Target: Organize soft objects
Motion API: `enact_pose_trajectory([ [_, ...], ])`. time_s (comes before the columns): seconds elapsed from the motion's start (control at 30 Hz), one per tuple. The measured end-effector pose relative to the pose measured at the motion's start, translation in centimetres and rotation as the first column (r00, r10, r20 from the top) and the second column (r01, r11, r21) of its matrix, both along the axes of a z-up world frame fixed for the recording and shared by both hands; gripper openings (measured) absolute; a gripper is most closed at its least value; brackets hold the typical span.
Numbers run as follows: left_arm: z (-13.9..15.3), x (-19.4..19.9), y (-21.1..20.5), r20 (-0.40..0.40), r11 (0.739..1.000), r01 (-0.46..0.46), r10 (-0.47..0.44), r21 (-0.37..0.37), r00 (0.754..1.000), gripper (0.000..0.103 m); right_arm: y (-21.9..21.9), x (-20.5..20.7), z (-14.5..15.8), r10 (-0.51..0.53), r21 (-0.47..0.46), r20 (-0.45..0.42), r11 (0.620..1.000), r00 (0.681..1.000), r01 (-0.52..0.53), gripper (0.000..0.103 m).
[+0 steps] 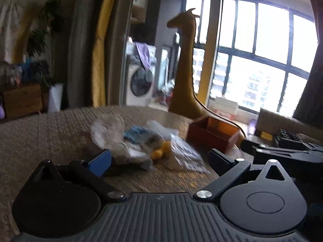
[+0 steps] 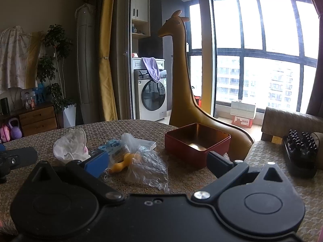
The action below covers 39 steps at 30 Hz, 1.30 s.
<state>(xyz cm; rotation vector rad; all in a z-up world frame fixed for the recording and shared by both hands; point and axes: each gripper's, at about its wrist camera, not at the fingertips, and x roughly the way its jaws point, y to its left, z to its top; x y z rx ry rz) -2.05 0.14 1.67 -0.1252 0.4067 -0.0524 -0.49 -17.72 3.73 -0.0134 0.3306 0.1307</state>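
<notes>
Nearest: right gripper (image 2: 157, 162), jaws spread wide and empty, poised low over patterned tablecloth (image 2: 181, 181), evidently lined up for a first pick. Left gripper (image 1: 159, 158), jaws likewise spread, nothing between; view motion-blurred, so probably mid-travel toward the same heap.

Next out: crumpled clear plastic bag (image 2: 147, 167), just beside yellow soft toy (image 2: 121, 164); blue-printed packet (image 2: 113, 149) and white crumpled cloth (image 2: 70, 146) alongside. All loose on the table, none yet sorted.

Beyond, right: red tin box (image 2: 196, 147), lidless and empty, likely the intended receptacle, near the heap.

Far right: black bristled brush (image 2: 300, 151). Background: giraffe figure (image 2: 181, 70), washing machine (image 2: 151, 98).
</notes>
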Motion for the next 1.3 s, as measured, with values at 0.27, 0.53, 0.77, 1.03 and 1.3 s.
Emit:
enact_pose_trajectory([
  [0.27, 0.1, -0.6, 0.3, 0.029, 0.999, -0.032, 0.032, -0.017, 0.999, 0.103, -0.1, 0.0, 0.0, -0.003, 0.004, 0.002, 1.000, 1.000, 0.003, 0.103],
  [0.53, 0.4, -0.8, 0.4, 0.046, 0.998, -0.063, 0.064, -0.017, 0.997, 0.103, 0.0, -0.1, -0.1, -0.004, 0.005, 0.001, 1.000, 1.000, 0.004, 0.103],
  [0.77, 0.4, -0.5, 1.4, 0.058, 0.994, -0.096, 0.098, -0.043, 0.993, 0.103, 0.1, 0.5, -0.2, 0.001, 0.007, -0.002, 1.000, 1.000, -0.001, 0.103],
  [1.03, -0.2, 1.6, 2.1, 0.027, 0.994, -0.102, 0.103, -0.031, 0.994, 0.103, 0.8, 2.8, -0.6, 0.025, 0.004, -0.025, 1.000, 0.999, -0.024, 0.103],
  [1.3, -1.1, 4.5, 2.6, -0.014, 0.996, -0.082, 0.081, -0.028, 0.997, 0.103, 1.4, 6.5, -1.3, 0.045, -0.010, -0.061, 0.999, 0.997, -0.046, 0.103],
])
